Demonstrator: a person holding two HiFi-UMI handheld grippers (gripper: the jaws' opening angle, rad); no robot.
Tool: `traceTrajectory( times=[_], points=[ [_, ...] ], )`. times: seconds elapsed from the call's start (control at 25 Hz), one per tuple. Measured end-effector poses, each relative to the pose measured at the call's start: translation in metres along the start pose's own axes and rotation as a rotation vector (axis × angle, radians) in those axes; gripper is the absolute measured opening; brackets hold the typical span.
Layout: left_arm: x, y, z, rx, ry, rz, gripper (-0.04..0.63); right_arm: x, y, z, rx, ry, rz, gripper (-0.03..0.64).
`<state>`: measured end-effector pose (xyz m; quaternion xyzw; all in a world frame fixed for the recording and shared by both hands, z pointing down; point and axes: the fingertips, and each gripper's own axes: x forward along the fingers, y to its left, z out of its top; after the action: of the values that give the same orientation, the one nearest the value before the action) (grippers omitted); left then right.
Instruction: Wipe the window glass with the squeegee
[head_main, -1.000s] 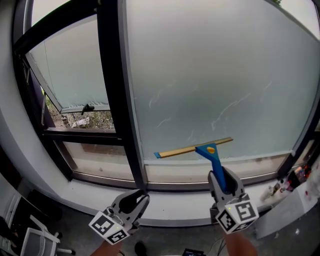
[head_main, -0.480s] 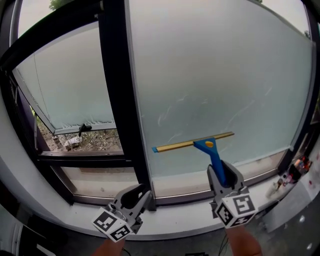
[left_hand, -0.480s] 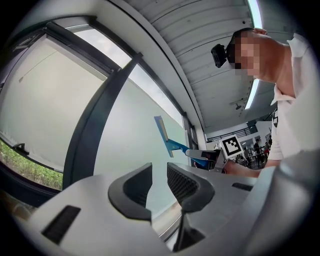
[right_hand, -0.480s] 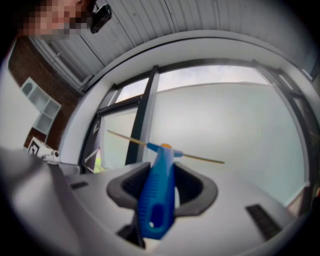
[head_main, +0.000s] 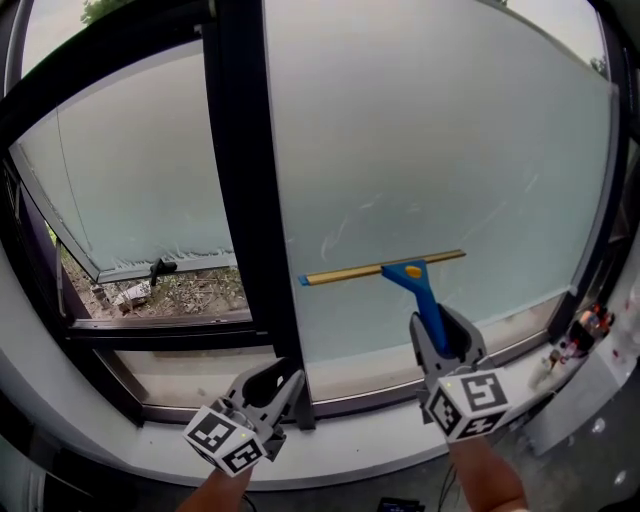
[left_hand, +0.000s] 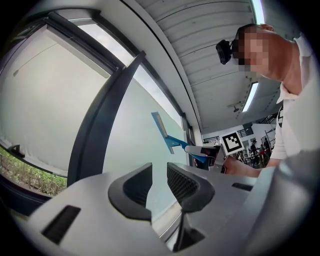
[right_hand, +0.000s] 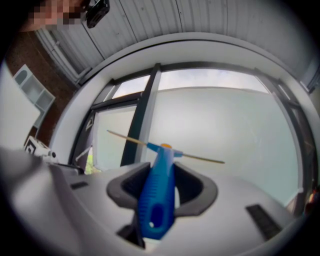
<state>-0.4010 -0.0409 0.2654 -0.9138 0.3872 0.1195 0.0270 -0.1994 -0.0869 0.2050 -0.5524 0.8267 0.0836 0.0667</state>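
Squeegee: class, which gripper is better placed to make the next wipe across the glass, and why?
Right. The right gripper grips the squeegee by its handle, with the blade at the window glass. The left gripper hangs low, jaws apart, holding nothing.

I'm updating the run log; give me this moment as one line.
right hand-held gripper: shut on squeegee handle | squeegee: blade against window glass, lower part | left hand-held gripper: open, empty
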Motion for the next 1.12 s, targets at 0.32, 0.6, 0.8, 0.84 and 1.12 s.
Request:
traceTrajectory(
  times=[0.32,0.6,0.8,0.84,1.12],
  points=[
    [0.029,0.006,0.012,0.013,-0.013,0.018,0.114,0.026,-0.014,0.01,-0.013,-0.008,0.032,0.161],
    [0.06,0.0,0.02,0.034,-0.021,0.05,0.114,0.047,-0.038,0.019,-0.01,-0.032,0.078,0.161],
    [0.078,-0.003,0.02,0.052,-0.013,0.064,0.114,0.057,-0.047,0.028,-0.04,-0.06,0.1,0.161],
    [0.079,-0.002,0.02,0.059,-0.008,0.064,0.114,0.059,-0.046,0.029,-0.049,-0.062,0.102,0.161],
    [0.087,0.018,0.042,0.104,-0.013,0.058,0.114,0.086,-0.036,0.052,-0.114,-0.099,0.083,0.161]
  ],
)
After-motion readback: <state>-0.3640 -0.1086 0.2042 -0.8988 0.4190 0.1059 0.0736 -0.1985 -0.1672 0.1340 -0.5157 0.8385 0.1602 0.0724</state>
